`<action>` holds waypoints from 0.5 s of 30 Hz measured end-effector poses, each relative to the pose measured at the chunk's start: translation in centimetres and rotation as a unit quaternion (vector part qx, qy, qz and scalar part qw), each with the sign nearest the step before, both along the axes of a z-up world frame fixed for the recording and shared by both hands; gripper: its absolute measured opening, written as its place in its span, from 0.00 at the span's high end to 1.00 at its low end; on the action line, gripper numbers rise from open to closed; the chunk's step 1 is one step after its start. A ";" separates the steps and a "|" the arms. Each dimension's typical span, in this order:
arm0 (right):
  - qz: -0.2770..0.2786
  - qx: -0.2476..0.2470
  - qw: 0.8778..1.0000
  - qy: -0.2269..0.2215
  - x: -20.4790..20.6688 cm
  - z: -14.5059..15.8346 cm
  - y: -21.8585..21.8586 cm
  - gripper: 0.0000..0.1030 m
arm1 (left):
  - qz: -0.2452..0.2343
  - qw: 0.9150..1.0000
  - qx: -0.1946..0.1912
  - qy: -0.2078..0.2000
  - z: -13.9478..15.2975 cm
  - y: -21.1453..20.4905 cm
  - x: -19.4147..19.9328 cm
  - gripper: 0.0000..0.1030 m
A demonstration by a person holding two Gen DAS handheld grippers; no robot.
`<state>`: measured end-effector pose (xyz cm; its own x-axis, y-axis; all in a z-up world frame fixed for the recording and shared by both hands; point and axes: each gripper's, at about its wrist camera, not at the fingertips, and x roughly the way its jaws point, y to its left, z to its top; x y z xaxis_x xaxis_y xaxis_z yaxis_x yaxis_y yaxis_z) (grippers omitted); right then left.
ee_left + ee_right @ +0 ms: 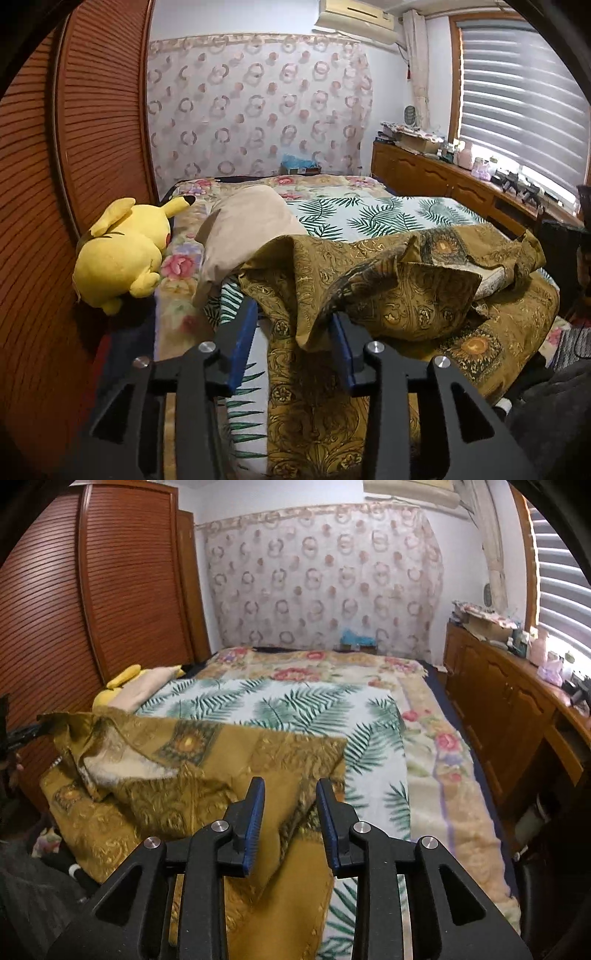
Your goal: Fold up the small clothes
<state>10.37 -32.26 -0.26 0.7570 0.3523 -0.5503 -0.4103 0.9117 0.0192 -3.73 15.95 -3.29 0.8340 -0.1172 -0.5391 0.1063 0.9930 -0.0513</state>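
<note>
Between the blue-padded jaws of the left gripper (295, 325) a fold of the brown patterned garment (399, 288) sags; the jaws stand partly apart and the pads do not press the cloth, though the right pad is half hidden beneath it. The right gripper (290, 805) likewise has its jaws somewhat apart, with a corner of the same garment lying loose between them, touching neither pad plainly. The garment lies rumpled across the near end of the bed (454, 775), partly on a fern-print sheet (295, 705). Beyond it, near the left side, sit a beige pillow (240, 221) and a yellow plush toy (122, 251) against a slatted wooden wardrobe (122, 583). A wooden sideboard (498, 686) runs along the right.
</note>
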 end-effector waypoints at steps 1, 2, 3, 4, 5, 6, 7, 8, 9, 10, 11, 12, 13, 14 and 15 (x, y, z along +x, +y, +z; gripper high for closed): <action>0.001 -0.003 1.000 -0.002 0.2 0.1 0.2 0.73 | -0.001 1.000 0.004 0.004 0.1 0.0 -0.1 0.61; 0.001 -0.006 1.000 -0.003 0.3 0.1 0.3 0.73 | -0.004 1.000 0.007 0.007 0.0 -0.1 -0.2 0.59; 0.002 -0.010 1.000 -0.004 0.5 0.2 0.6 0.73 | -0.007 1.000 0.009 0.011 0.0 -0.1 -0.4 0.56; 0.004 -0.011 1.000 -0.004 0.7 0.1 0.7 0.73 | -0.016 1.000 0.013 0.021 -0.4 -0.2 -0.6 0.55; 0.004 -0.011 1.000 -0.005 0.7 0.1 0.8 0.72 | -0.019 0.999 0.017 0.027 -0.5 -0.3 -0.7 0.52; 0.005 -0.011 1.000 -0.005 0.8 0.1 1.0 0.72 | -0.020 0.999 0.021 0.033 -1.1 -0.2 -1.1 0.49; 0.005 -0.011 1.000 -0.005 0.9 0.1 1.3 0.72 | -0.018 0.999 0.021 0.041 -1.6 0.1 -1.3 0.49; 0.007 -0.011 1.000 -0.006 1.0 0.1 1.5 0.71 | -0.016 0.999 0.017 0.047 -2.0 0.6 -1.5 0.48; 0.008 -0.011 1.000 -0.007 1.0 0.1 1.6 0.71 | -0.013 0.999 0.010 0.052 -2.3 1.0 -1.7 0.48; 0.010 -0.011 1.000 -0.008 1.1 0.2 1.9 0.70 | -0.008 0.998 0.003 0.057 -2.7 1.6 -1.9 0.48; 0.013 -0.010 1.000 -0.008 1.1 0.1 2.1 0.70 | -0.005 0.998 0.000 0.061 -2.9 2.0 -2.1 0.48; 0.015 -0.011 1.000 -0.008 1.2 0.1 2.4 0.69 | -0.001 0.998 -0.001 0.062 -3.1 2.3 -2.2 0.48; 0.017 -0.014 1.000 -0.009 1.4 0.1 2.6 0.69 | 0.008 0.998 -0.001 0.064 -3.3 2.8 -2.4 0.48; 0.018 -0.016 1.000 -0.009 1.5 0.1 2.9 0.68 | 0.014 0.998 -0.002 0.066 -3.4 3.2 -2.4 0.48; 0.020 -0.020 1.000 -0.009 1.6 0.1 3.2 0.68 | 0.018 0.998 -0.004 0.066 -3.6 3.6 -2.5 0.48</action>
<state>12.00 -29.06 -0.16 0.7530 0.3606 -0.5504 -0.4471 0.8941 -0.0257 -6.24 19.52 -6.91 0.7592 -0.0936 -0.6440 0.0626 0.9955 -0.0709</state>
